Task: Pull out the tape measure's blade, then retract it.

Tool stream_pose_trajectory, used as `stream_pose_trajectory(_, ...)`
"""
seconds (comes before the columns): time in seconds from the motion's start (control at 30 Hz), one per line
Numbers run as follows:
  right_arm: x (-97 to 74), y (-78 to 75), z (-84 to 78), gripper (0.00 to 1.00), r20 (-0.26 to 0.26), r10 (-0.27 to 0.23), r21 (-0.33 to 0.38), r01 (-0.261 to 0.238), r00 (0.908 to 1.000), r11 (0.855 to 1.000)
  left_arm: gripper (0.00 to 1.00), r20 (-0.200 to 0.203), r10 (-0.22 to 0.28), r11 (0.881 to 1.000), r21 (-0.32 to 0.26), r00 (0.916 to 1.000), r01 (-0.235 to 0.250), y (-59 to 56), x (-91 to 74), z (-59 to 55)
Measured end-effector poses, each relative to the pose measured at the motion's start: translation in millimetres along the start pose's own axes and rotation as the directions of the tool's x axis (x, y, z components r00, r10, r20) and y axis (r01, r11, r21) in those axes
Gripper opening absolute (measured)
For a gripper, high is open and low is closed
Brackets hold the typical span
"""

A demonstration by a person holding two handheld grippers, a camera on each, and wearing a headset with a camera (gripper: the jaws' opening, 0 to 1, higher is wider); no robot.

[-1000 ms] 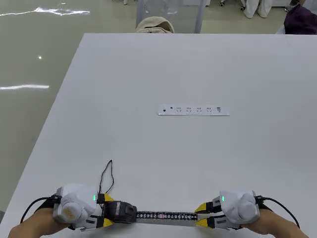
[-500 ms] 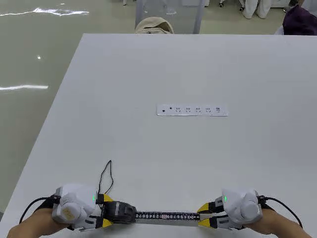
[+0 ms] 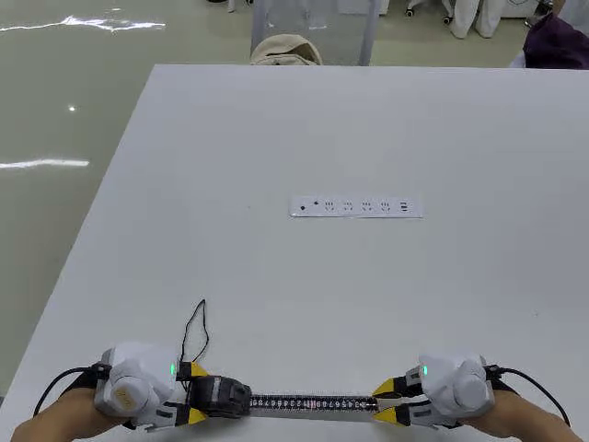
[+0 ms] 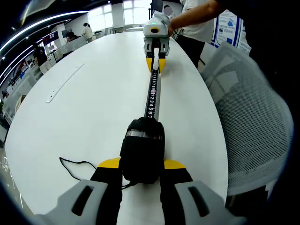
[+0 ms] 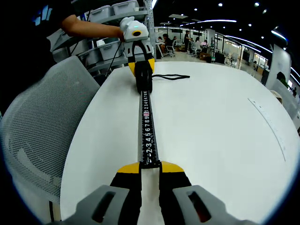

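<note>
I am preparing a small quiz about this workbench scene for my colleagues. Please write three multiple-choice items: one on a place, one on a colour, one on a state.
1. Where does the power strip lie on the table?
A. Near the middle, beyond the blade
B. Under the blade
C. Inside a claw

2. What colour is the tape measure's case?
A. Red
B. White
C. Black

3. In what state is the blade?
A. Fully retracted
B. Pulled out between the left claw and the right claw
C. Lying loose, held by nothing

Answers:
1 A: the head view shows the strip well past the blade.
2 C: the left gripper view shows a black case.
3 B: the left claw is shut on the case and the right claw on the blade's tip.
</note>
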State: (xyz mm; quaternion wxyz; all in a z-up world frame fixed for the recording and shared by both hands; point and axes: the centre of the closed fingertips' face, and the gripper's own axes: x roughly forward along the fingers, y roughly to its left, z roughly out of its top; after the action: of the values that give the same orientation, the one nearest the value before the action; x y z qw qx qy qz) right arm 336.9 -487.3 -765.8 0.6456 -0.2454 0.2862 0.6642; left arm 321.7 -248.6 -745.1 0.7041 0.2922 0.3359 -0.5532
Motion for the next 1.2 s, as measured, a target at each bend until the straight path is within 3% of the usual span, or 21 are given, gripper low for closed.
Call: stream_pose_trajectory(1.2,-8.7,-3.0,-4.4,0.10,0.031,-0.021,0.037,0.020,0.9993,0.999,0.26,-0.009,0.003,1.000,0.005,1.0000,-0.003,0.0,-0.3,-0.4)
